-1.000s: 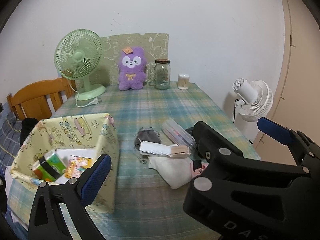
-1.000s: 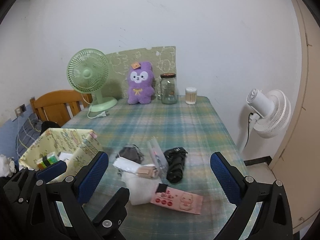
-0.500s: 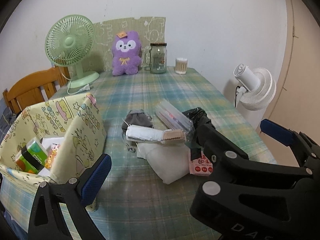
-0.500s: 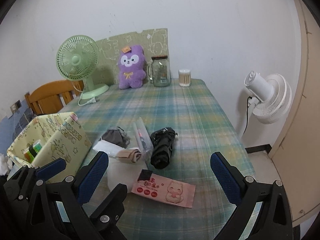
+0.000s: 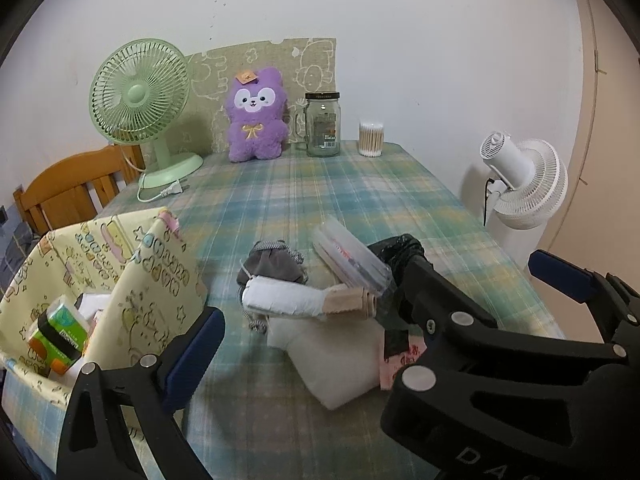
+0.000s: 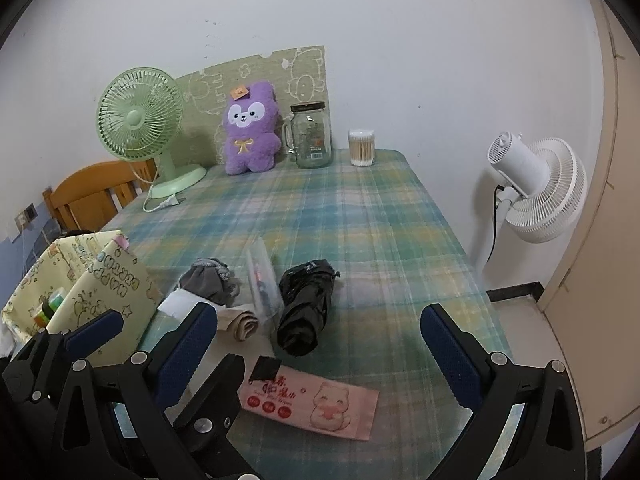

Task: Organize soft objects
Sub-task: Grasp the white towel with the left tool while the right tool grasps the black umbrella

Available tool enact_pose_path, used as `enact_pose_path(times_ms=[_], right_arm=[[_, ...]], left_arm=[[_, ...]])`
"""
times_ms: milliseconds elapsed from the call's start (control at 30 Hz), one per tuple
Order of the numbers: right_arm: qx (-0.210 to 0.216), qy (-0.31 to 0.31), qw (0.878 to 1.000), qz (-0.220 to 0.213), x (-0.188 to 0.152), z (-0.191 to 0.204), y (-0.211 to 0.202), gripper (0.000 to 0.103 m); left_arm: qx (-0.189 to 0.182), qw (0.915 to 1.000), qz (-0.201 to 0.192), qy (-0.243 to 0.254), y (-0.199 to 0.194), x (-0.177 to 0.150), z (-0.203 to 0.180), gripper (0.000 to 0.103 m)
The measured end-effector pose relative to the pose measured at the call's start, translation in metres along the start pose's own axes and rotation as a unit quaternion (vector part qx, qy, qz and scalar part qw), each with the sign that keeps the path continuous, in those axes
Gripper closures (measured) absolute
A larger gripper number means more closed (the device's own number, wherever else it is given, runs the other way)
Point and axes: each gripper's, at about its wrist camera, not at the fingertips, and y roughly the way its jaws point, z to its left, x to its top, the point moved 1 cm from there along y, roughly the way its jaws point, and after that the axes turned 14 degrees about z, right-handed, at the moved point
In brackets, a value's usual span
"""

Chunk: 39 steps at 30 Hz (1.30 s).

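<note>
At the left a yellow fabric bin (image 5: 132, 276) stands, some packets already inside. Beside it, on the plaid surface (image 5: 320, 196), a rolled white cloth (image 5: 288, 300), a folded white cloth (image 5: 332, 356) and a black umbrella (image 6: 306, 306) are heaped. Both tools, left (image 5: 372, 300) and right (image 6: 320, 356), are held spread and empty. A pick is judged next: 1 item is to be pinched.

White wall (image 6: 400, 40), wooden chair (image 6: 92, 196), plaid-covered table (image 6: 360, 220), white floor fan (image 6: 536, 188).
</note>
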Motion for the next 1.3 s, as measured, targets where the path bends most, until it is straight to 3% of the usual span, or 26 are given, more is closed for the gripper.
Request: enact_pose_path(times_ms=[200, 533, 600, 633, 667, 767, 933, 1100, 1233, 1300], right_arm=[[0.003, 0.004, 1.0, 0.011, 0.006, -0.006, 0.013, 0.006], [0.012, 0.013, 0.999, 0.033, 0.015, -0.011, 0.035, 0.016], [0.021, 0.017, 0.999, 0.043, 0.015, -0.012, 0.042, 0.023], [0.022, 0.02, 0.998, 0.049, 0.014, -0.012, 0.045, 0.026], [0.013, 0.021, 0.998, 0.055, 0.015, -0.012, 0.049, 0.033], [0.005, 0.019, 0.997, 0.071, 0.013, -0.011, 0.059, 0.042], [0.014, 0.015, 0.996, 0.082, 0.012, -0.009, 0.066, 0.051], [0.025, 0.012, 0.996, 0.087, 0.012, -0.006, 0.069, 0.076], [0.025, 0.011, 0.996, 0.083, 0.011, -0.004, 0.066, 0.08], [0.023, 0.011, 0.996, 0.082, 0.009, -0.004, 0.064, 0.081]], left_arm=[[0.018, 0.9998, -0.002, 0.01, 0.012, 0.01, -0.007, 0.013], [0.004, 0.9996, 0.013, 0.023, 0.033, 0.024, -0.01, 0.024], [-0.009, 0.9992, 0.026, 0.028, 0.039, 0.024, -0.01, 0.028], [-0.017, 0.9988, 0.035, 0.032, 0.042, 0.025, -0.011, 0.036], [-0.015, 0.9986, 0.04, 0.033, 0.044, 0.025, -0.011, 0.044], [-0.004, 0.9979, 0.056, 0.031, 0.055, 0.024, -0.009, 0.051], [-0.006, 0.9974, 0.065, 0.029, 0.061, 0.022, -0.008, 0.055], [-0.017, 0.9972, 0.066, 0.029, 0.06, 0.021, -0.006, 0.062], [-0.028, 0.9969, 0.065, 0.035, 0.057, 0.019, -0.007, 0.081], [-0.027, 0.997, 0.063, 0.036, 0.054, 0.017, -0.008, 0.083]])
